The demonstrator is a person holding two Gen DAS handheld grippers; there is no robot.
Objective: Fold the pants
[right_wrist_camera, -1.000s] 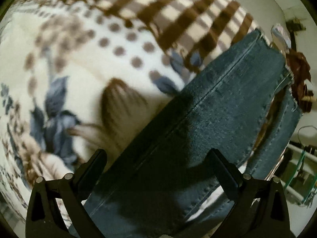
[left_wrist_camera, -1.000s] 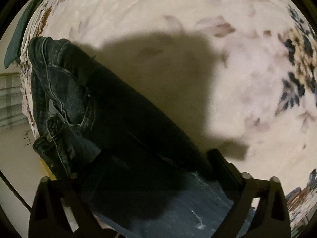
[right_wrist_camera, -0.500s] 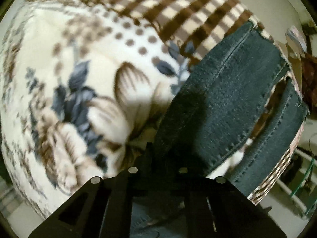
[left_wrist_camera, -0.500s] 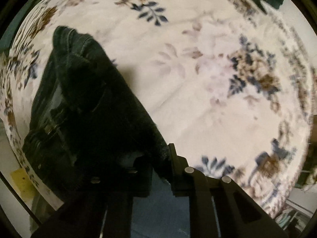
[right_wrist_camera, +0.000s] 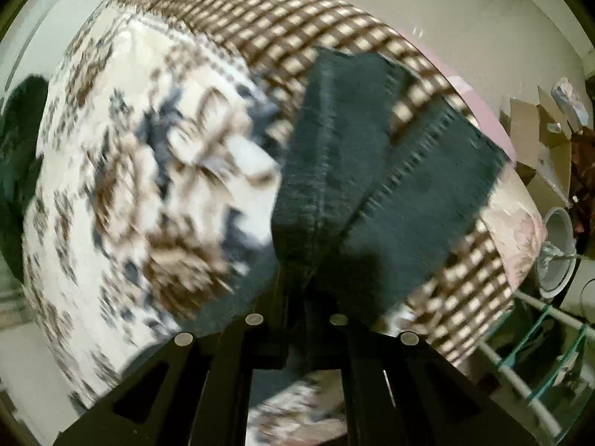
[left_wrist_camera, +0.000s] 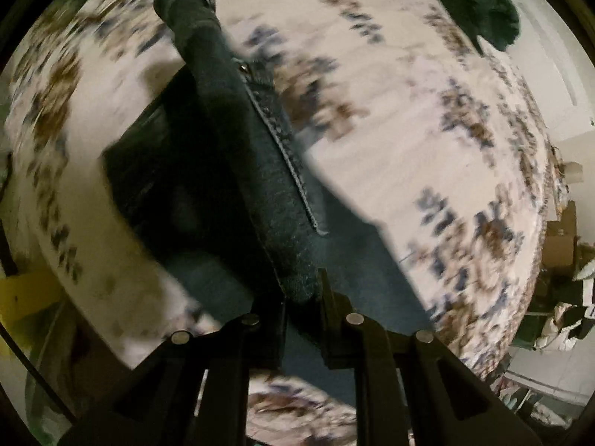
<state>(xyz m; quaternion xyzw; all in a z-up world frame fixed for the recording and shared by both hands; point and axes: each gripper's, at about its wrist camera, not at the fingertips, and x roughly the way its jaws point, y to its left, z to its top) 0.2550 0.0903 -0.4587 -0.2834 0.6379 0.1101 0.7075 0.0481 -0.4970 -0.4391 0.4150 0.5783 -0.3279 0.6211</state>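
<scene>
Dark blue jeans [left_wrist_camera: 238,171] lie on a floral bedspread [left_wrist_camera: 409,119]. My left gripper [left_wrist_camera: 303,297] is shut on a fold of the jeans near the waist end and holds it raised; the waistband hangs away toward the top of the view. In the right wrist view my right gripper [right_wrist_camera: 297,290] is shut on the jeans' leg part [right_wrist_camera: 334,171]. The two leg ends [right_wrist_camera: 438,171] spread out over the checked border of the bedspread [right_wrist_camera: 282,29]. Both views are blurred by motion.
A dark green cloth [left_wrist_camera: 472,3] lies at the far corner of the bed. Cardboard boxes [right_wrist_camera: 546,137], a white bucket [right_wrist_camera: 557,245] and a rail with green straps [right_wrist_camera: 539,338] stand beside the bed's edge.
Both grippers were open over the jeans one second ago. They have closed on the denim and lifted away from the bed, pulling the fabric up with them.
</scene>
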